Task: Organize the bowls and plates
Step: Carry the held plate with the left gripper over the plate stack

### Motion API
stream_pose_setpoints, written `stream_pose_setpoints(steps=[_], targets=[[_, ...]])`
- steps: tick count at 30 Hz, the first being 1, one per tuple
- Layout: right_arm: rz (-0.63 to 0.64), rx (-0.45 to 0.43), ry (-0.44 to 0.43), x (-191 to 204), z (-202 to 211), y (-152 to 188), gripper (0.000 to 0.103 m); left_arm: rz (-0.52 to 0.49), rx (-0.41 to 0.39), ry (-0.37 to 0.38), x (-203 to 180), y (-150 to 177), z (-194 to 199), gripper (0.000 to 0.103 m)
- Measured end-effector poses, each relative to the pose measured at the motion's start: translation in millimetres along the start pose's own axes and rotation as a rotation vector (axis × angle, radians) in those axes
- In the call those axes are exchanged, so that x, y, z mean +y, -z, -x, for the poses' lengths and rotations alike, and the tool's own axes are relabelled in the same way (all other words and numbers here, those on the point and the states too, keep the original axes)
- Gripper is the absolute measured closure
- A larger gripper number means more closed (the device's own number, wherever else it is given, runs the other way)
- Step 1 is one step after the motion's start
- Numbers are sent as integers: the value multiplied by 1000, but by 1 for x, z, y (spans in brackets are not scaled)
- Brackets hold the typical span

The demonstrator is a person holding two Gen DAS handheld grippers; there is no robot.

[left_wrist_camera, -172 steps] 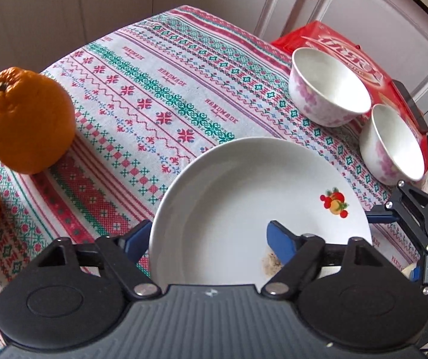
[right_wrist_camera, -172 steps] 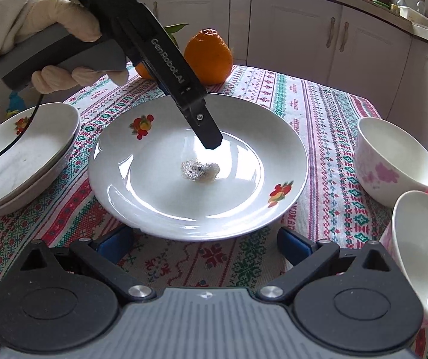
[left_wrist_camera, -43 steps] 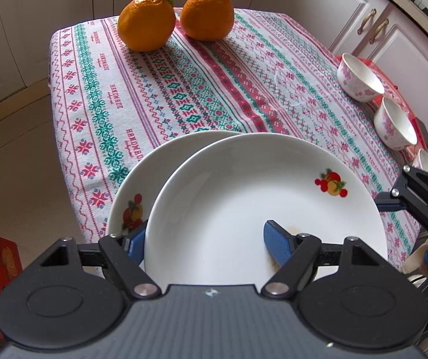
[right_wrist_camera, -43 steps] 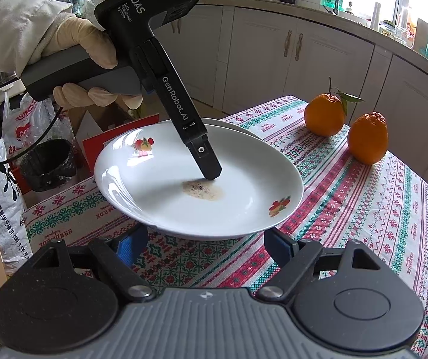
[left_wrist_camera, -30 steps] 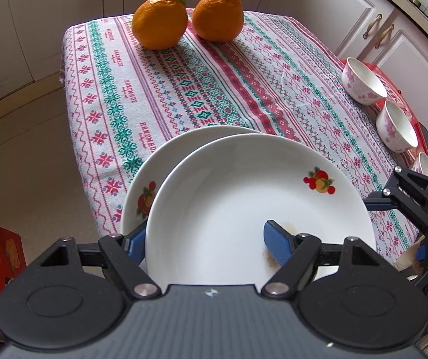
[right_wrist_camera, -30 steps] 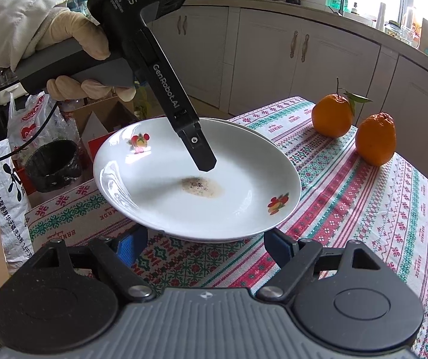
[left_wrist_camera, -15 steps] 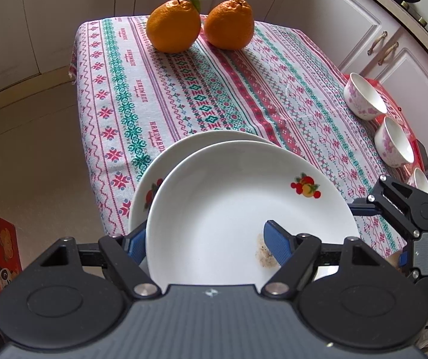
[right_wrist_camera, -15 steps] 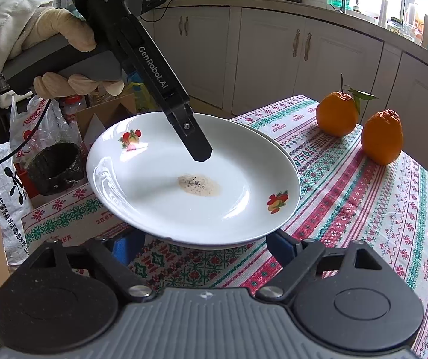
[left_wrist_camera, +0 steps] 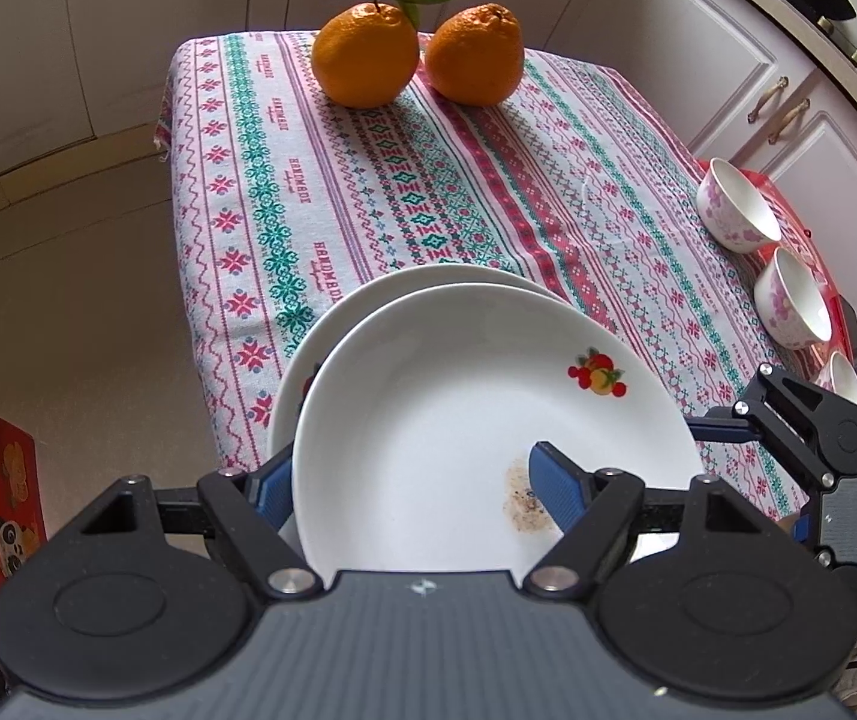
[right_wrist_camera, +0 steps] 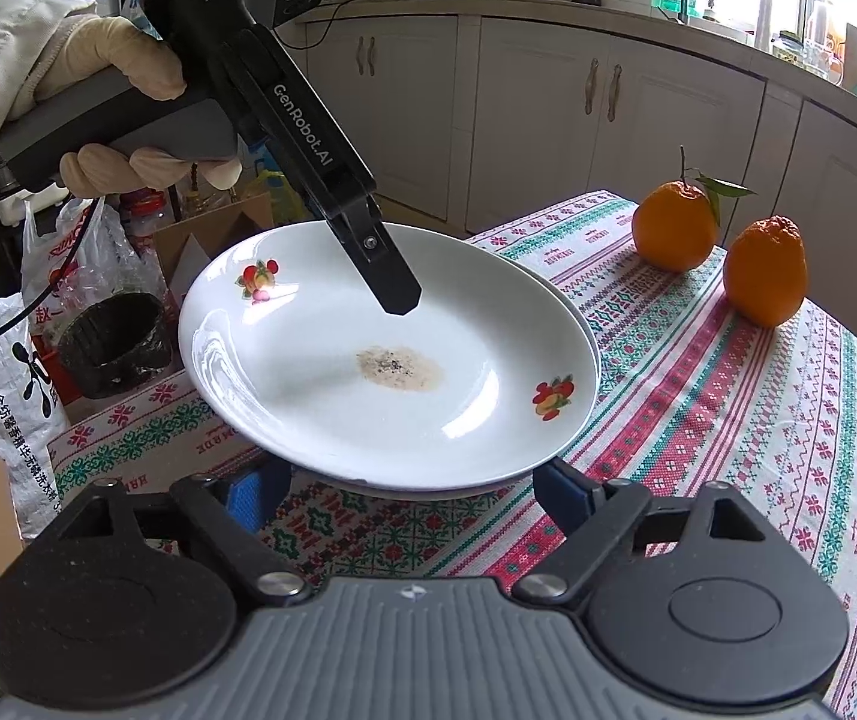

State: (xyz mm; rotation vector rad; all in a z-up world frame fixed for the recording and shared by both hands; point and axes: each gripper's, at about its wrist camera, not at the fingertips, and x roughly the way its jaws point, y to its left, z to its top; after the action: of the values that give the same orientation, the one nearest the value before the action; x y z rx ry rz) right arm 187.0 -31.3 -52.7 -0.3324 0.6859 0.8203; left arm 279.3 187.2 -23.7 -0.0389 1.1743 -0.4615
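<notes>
your left tongs (left_wrist_camera: 410,480) still clamp the soiled plate (left_wrist_camera: 458,420), now lowered nearly onto the stacked plate (left_wrist_camera: 368,300) at the table (left_wrist_camera: 428,180) edge. right tongs (right_wrist_camera: 395,489) wide, idle; release next.

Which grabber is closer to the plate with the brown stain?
Left. The left gripper is clamped on the stained plate, one finger over its inside. The right gripper is open in front of its near edge, not holding it.
</notes>
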Motion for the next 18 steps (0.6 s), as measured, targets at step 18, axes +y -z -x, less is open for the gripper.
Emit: stream_pose_setpoints(steps=[18], targets=[[-11, -13, 8, 0, 13, 6, 9, 69, -31, -10, 3, 1, 7, 23]])
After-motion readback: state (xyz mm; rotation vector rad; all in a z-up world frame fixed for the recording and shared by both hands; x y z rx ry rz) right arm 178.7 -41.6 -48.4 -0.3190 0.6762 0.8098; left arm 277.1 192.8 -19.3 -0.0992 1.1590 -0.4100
